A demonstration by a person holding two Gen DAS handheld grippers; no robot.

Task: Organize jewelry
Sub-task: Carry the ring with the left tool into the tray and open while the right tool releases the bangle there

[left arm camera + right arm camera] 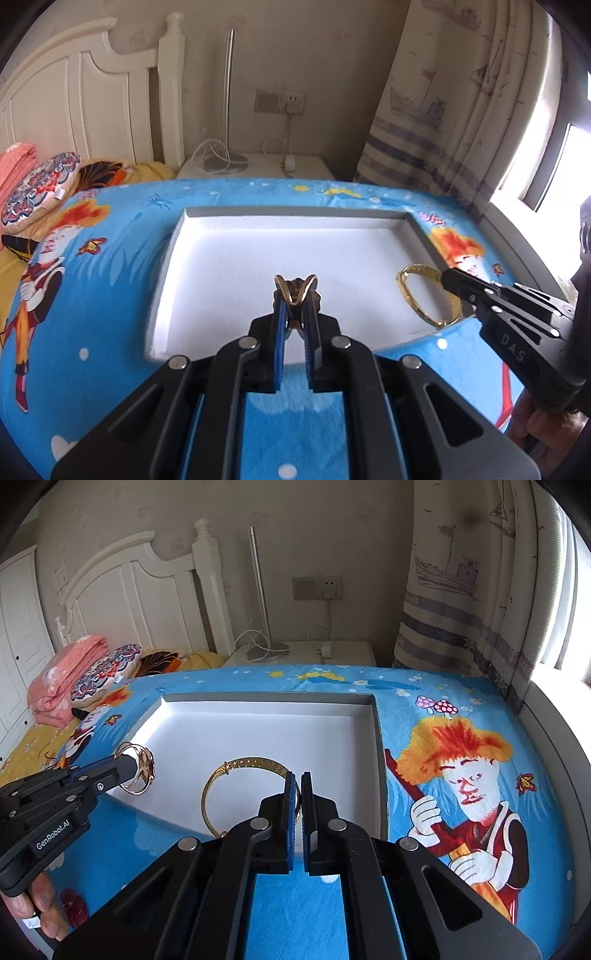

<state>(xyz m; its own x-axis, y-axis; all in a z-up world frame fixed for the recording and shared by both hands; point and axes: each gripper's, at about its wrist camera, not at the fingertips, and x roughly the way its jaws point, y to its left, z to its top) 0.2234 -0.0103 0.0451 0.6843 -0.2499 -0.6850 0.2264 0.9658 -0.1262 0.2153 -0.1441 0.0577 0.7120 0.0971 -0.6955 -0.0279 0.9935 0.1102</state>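
Note:
A shallow white tray [295,218] [266,703] lies on the blue cartoon bedspread. My left gripper [296,295] is shut on a rose-gold ring with a round openwork face [295,286], held above the tray's near middle; it also shows in the right wrist view [142,766]. My right gripper [298,786] is shut on the rim of a gold bangle [236,771], held at the tray's right front part. In the left wrist view the bangle [417,295] sticks out from the right gripper [448,277].
The blue bedspread [424,720] surrounds the tray. Pillows and a folded pink blanket [62,679] lie at the left by the white headboard. A nightstand [303,651] with a lamp and charger stands behind. Curtains [461,590] hang at the right.

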